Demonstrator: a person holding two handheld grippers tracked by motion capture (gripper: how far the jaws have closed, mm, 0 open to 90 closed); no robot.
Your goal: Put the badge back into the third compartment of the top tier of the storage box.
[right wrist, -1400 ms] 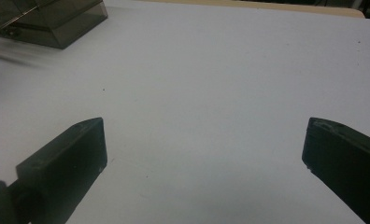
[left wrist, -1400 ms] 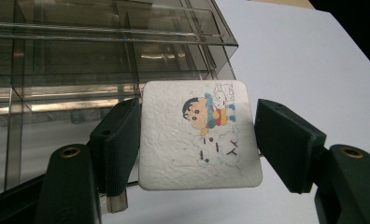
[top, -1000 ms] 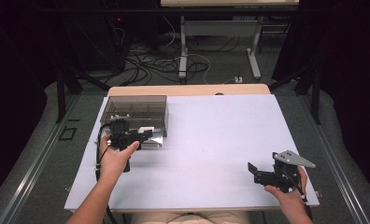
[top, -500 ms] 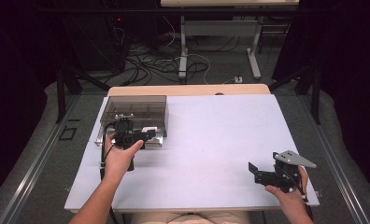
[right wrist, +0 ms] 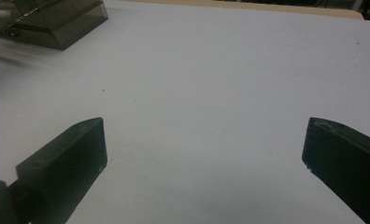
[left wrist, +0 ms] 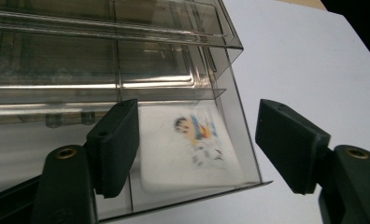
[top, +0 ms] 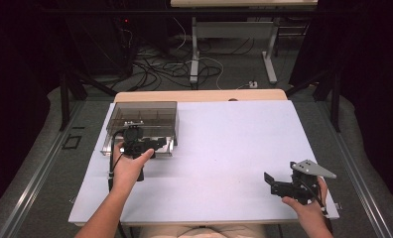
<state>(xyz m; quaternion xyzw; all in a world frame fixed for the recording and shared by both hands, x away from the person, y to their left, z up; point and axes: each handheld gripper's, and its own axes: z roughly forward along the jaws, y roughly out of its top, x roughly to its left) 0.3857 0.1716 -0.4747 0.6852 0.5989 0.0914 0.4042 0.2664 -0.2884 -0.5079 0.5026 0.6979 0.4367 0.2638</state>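
White table (top: 224, 148) bears a smoky box (top: 142, 124) far left; left gripper (left wrist: 197, 140), jaws just opening, released, reveals a printed card (left wrist: 188, 144) inside; right gripper (top: 284, 186) gapes empty.

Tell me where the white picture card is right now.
The white picture card lies inside the clear plastic box, in its near corner compartment by the table's far left, just ahead of the left gripper in the left gripper view.

The smoky transparent plastic compartment box (left wrist: 174, 60) looks glossy; the white rectangular tabletop (top: 224, 148) looks smooth, matt.
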